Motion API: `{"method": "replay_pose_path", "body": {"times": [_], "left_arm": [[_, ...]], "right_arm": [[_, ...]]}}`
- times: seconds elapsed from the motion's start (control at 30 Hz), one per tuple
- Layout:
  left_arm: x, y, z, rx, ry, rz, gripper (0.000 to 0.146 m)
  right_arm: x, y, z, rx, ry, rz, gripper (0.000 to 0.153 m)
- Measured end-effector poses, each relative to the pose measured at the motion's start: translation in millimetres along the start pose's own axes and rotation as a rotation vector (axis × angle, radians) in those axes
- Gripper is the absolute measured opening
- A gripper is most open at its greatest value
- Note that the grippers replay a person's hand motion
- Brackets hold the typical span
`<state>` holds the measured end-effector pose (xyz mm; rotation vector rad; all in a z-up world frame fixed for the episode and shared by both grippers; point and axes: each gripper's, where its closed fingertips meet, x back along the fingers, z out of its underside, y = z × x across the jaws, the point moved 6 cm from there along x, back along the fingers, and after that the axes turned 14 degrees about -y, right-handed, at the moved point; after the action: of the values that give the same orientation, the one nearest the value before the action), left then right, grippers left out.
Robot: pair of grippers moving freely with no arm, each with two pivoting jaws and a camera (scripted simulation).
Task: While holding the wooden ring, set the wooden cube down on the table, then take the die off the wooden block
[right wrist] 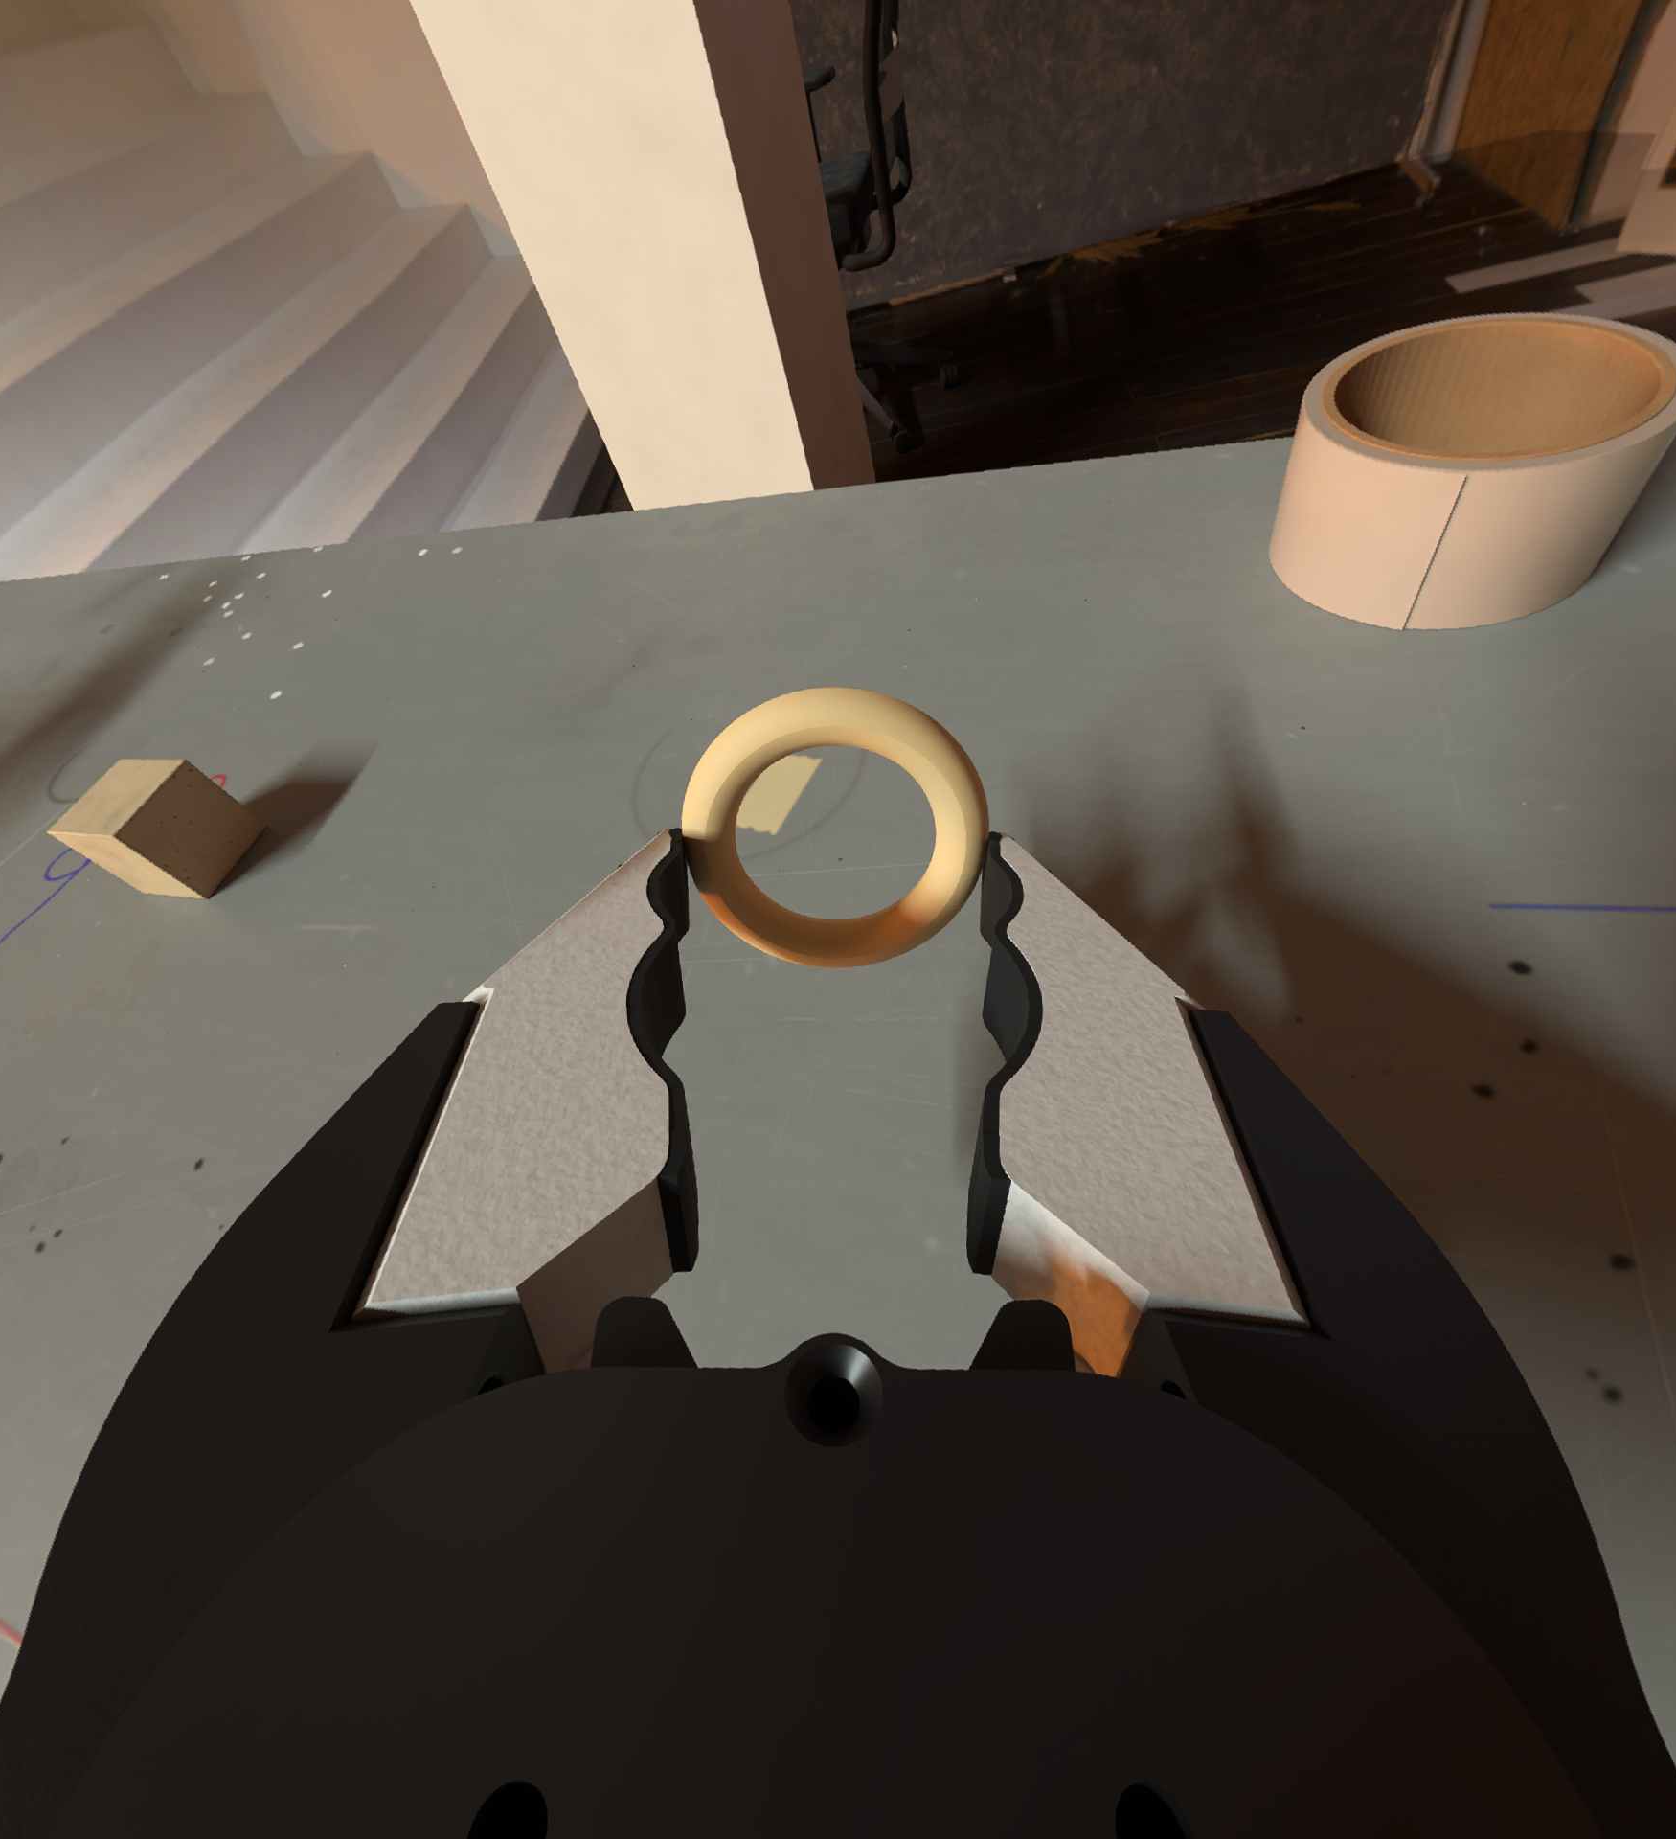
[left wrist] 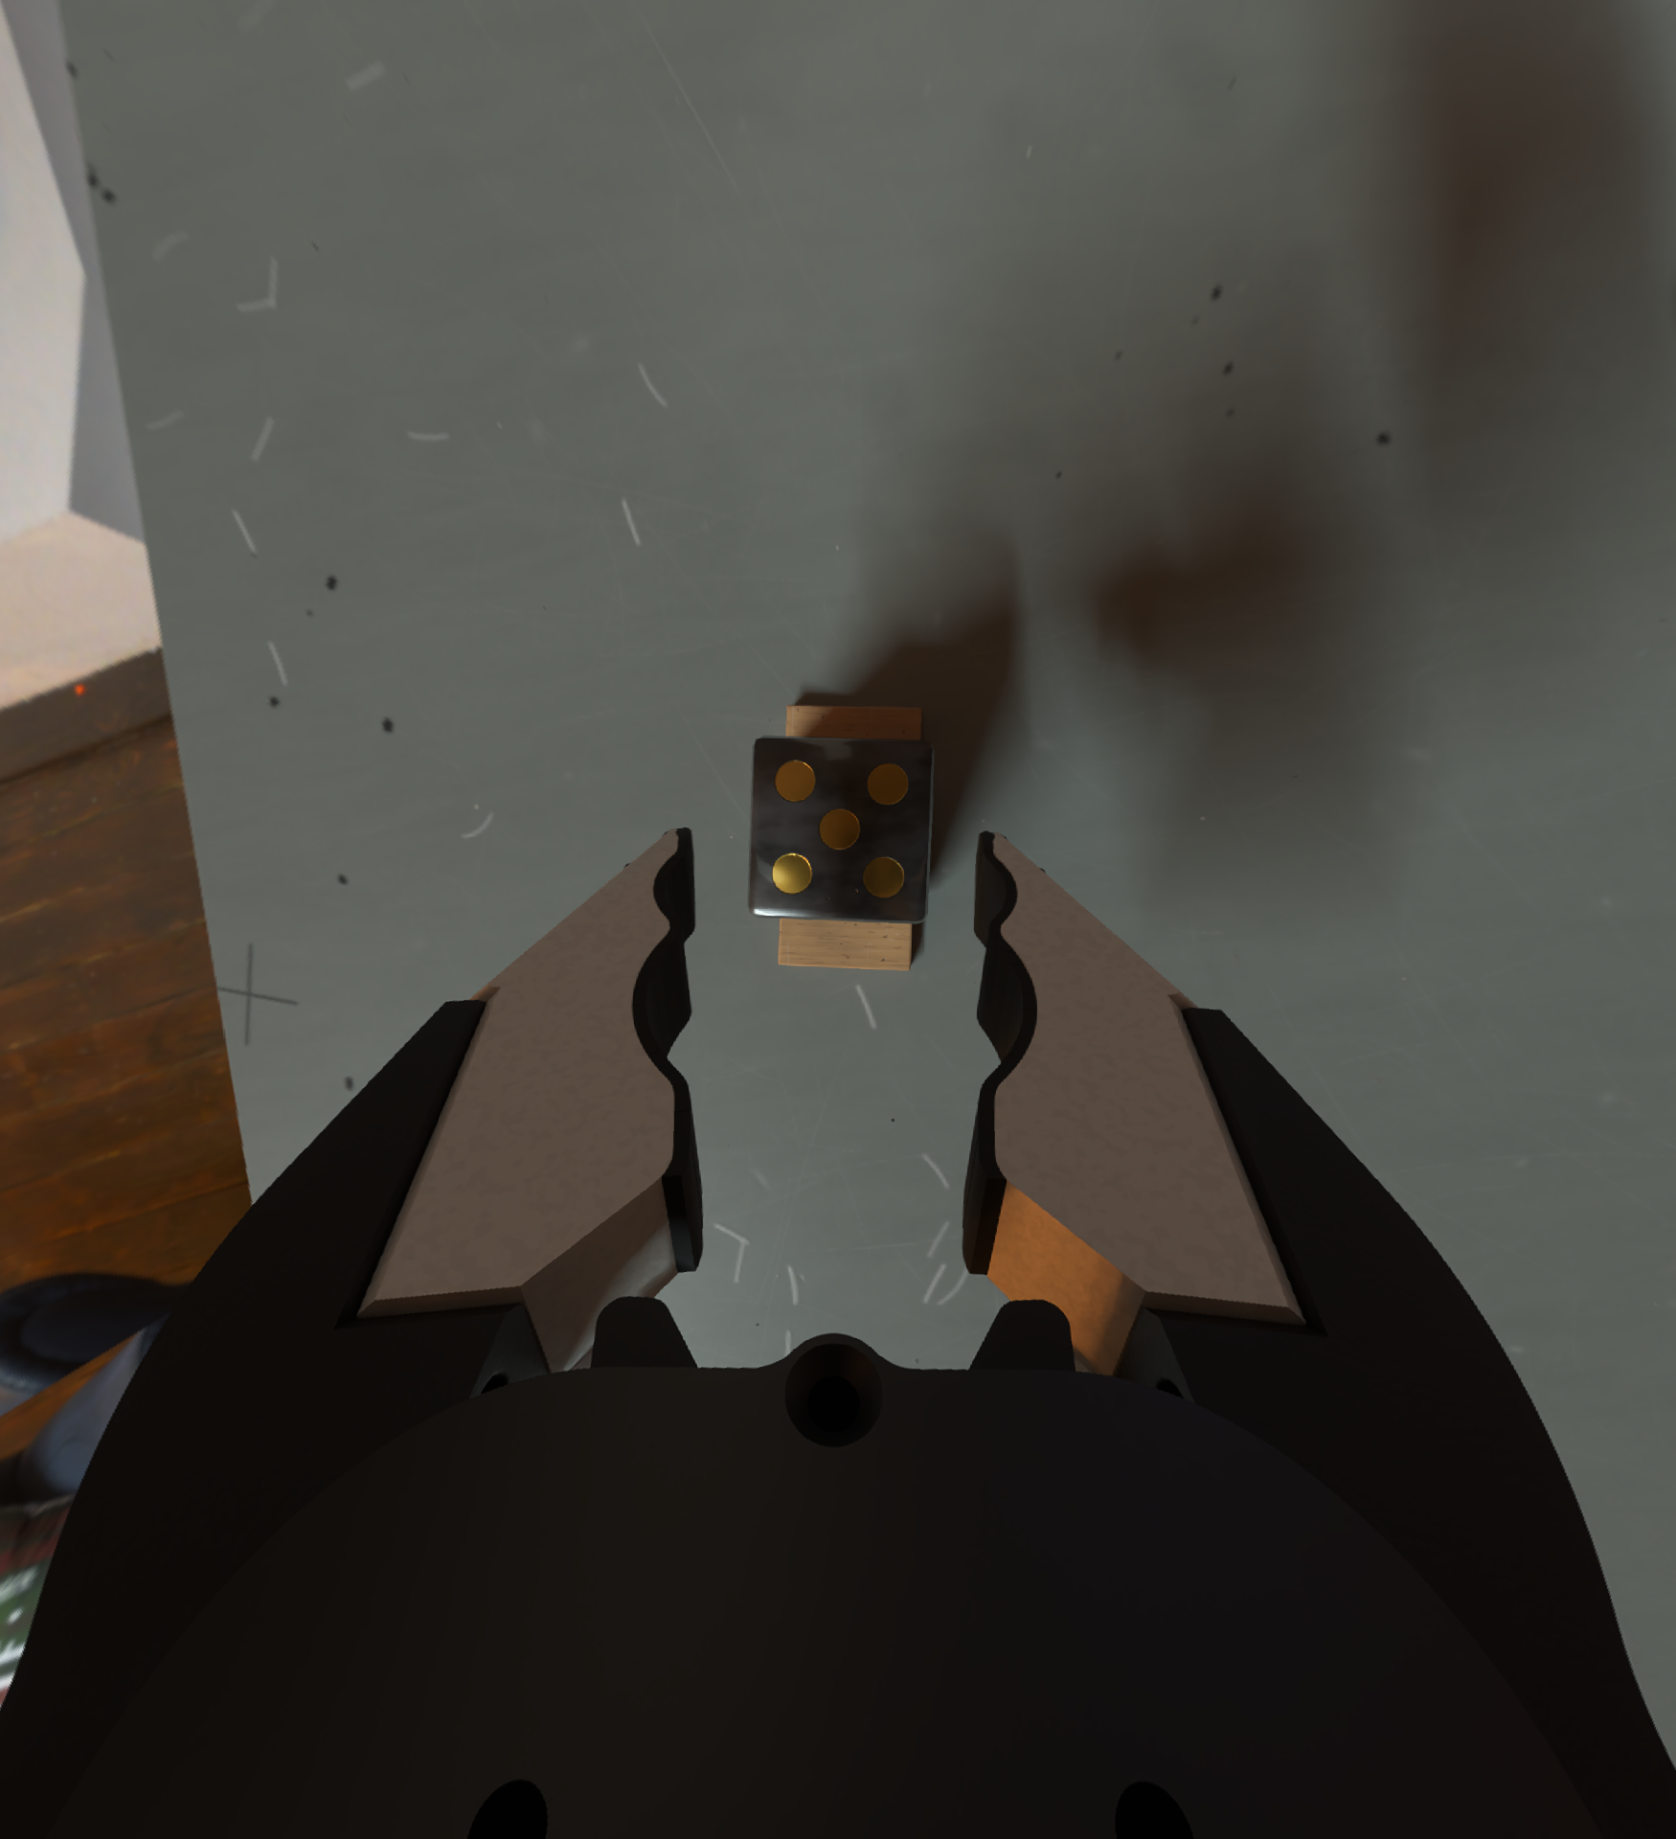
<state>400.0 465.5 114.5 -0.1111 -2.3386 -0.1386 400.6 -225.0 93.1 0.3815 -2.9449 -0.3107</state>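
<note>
In the left wrist view a dark die (left wrist: pixel 840 828) with gold pips sits on a small wooden block (left wrist: pixel 846 943) on the grey table (left wrist: pixel 476 597). My left gripper (left wrist: pixel 836 868) is open and empty. It looks straight down, with one finger on each side of the die and neither touching it. In the right wrist view my right gripper (right wrist: pixel 834 866) is shut on the wooden ring (right wrist: pixel 834 718), held at the fingertips above the table (right wrist: pixel 516 677). The wooden cube (right wrist: pixel 157 841) rests on the table to the left, apart from both grippers.
A wide roll of tan tape (right wrist: pixel 1471 498) stands at the far right of the table. The table's far edge (right wrist: pixel 914 478) runs behind the ring. Its left edge (left wrist: pixel 187 796) drops to a wooden floor. A pale patch (right wrist: pixel 779 796) lies on the table behind the ring.
</note>
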Motion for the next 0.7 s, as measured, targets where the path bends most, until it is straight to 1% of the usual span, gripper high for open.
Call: {"method": "replay_pose_path", "body": {"times": [0.17,0.27,0.33,0.43,0.6,0.7], "left_arm": [[-22,-3,9,0.006,0.137,-0.002,0.064],[-31,-2,15,-0.036,0.203,-0.041,0.067],[-35,-3,17,-0.048,0.216,-0.044,0.063],[-37,-3,19,-0.053,0.230,-0.026,0.047],[-30,5,21,-0.015,0.247,0.028,0.047],[-11,17,17,0.003,0.187,0.050,0.047]], "right_arm": [[1,1,-2,0.013,-0.004,-0.002,0.059],[0,2,-1,0.017,0.004,-0.003,0.059],[0,2,-2,0.018,0.004,-0.006,0.059],[0,2,-2,0.019,0.001,-0.007,0.059],[1,2,-4,0.014,-0.005,-0.008,0.059],[2,1,-5,0.007,-0.014,-0.007,0.059]]}}
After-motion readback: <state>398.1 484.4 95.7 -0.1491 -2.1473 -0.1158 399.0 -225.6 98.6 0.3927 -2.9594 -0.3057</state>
